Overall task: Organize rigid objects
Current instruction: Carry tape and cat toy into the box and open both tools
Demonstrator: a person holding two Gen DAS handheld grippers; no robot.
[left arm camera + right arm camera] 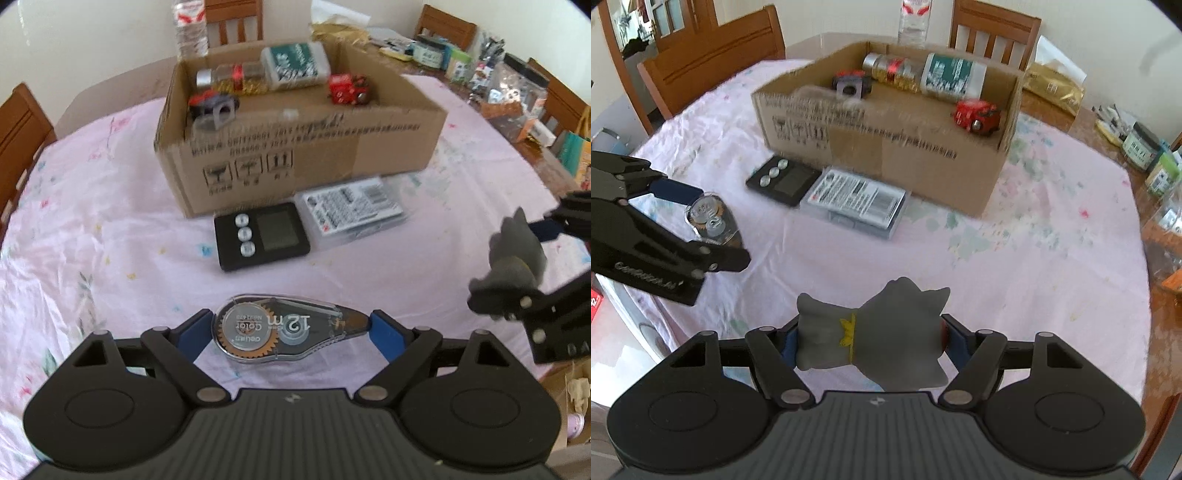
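Note:
My left gripper (291, 328) is shut on a clear correction tape dispenser (280, 328) and holds it above the pink tablecloth; it also shows in the right wrist view (713, 218). My right gripper (868, 339) is shut on a grey figurine with a yellow collar (871, 336), seen at the right of the left wrist view (513, 254). An open cardboard box (303, 155) stands ahead and holds a teal-labelled container (295, 64), a jar (232, 75), a red toy (347, 88) and a grey and red piece (214, 109).
A black digital timer (262, 236) and a flat clear-packaged item (351, 210) lie on the cloth in front of the box. A water bottle (190, 26) and wooden chairs (22, 125) stand behind. Cluttered jars and packets (509, 88) fill the table's right side.

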